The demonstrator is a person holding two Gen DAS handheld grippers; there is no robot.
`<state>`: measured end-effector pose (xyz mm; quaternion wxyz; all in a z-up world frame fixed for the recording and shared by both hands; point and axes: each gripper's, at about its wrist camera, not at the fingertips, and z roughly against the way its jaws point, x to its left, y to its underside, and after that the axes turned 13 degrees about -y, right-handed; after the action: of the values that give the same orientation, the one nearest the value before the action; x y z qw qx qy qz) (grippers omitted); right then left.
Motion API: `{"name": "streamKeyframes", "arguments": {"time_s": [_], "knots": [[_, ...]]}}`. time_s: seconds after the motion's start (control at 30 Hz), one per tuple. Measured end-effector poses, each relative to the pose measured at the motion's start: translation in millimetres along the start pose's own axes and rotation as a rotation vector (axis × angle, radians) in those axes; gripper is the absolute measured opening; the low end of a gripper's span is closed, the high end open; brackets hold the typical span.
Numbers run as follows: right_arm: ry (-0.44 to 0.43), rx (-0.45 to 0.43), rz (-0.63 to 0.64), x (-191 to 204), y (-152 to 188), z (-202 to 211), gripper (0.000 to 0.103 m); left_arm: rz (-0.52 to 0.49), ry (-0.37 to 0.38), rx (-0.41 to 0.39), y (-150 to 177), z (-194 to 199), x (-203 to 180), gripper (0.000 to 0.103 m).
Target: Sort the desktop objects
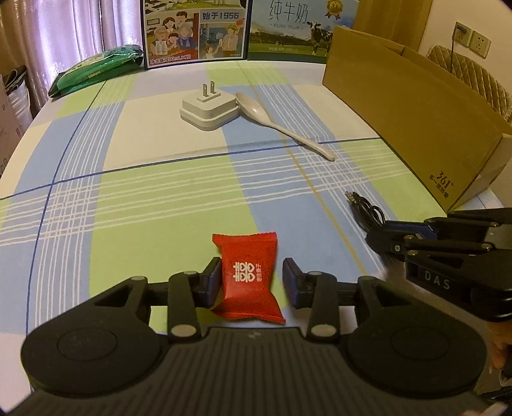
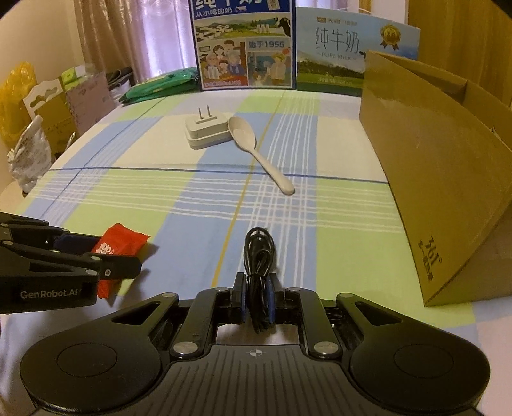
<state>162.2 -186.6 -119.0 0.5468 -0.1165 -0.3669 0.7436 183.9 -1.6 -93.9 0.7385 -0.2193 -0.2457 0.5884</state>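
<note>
Left gripper [image 1: 251, 278] spread open around red candy packet [image 1: 248, 276]; packet lies flat on the checked tablecloth [image 1: 144, 198] between the pads, left pad touching or nearly touching its edge, right pad with a small gap. Packet: glossy red foil, pillow shape, crimped serrated ends, white double-happiness print.

Right gripper [image 2: 257, 296] clamped on black cable bundle [image 2: 259, 256], blue pads pressing both sides. Cable: thin matte cord, looped into a long coil, its far loop sticking out ahead of the fingers over the cloth. In the left view, plug ends poke out past the right gripper.

The two grippers sit side by side at the near table edge, close together.

Cloth: plaid in blue, green, cream blocks with thin white and dark lines, smooth.

Mid-table: white charger plug [image 1: 209, 108], square plastic block, two metal prongs pointing up. Beige spoon [image 1: 281, 123] just beside it, bowl touching or nearly touching the charger, handle angled toward the near right. Nothing between the grippers and these.

Right side: open brown cardboard box [image 1: 412, 128], "361°" printed on the near corner.

Far edge: two milk cartons [image 1: 195, 30] upright, green plastic packs [image 1: 96, 68] to their left, curtain behind.
</note>
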Motion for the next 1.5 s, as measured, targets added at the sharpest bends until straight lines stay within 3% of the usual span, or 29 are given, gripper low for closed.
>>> {"name": "streamKeyframes", "arguments": {"time_s": [0.27,0.37,0.93,1.23,1.5], "knots": [[0.007,-0.001,0.015,1,-1,0,0.011,-0.017,-0.018,0.004,1,-1,-3,0.034],[0.017,0.003,0.027,3,-1,-1,0.011,-0.024,-0.032,0.004,1,0,-3,0.027],[0.035,-0.026,0.023,5,-7,11,0.009,-0.016,0.019,-0.029,-6,9,-8,0.023],[0.047,-0.105,0.035,12,-14,49,0.009,-0.034,0.025,-0.075,-11,29,-23,0.023],[0.072,-0.185,0.021,8,-20,99,0.009,0.048,0.041,-0.092,-9,67,-40,0.023]]}}
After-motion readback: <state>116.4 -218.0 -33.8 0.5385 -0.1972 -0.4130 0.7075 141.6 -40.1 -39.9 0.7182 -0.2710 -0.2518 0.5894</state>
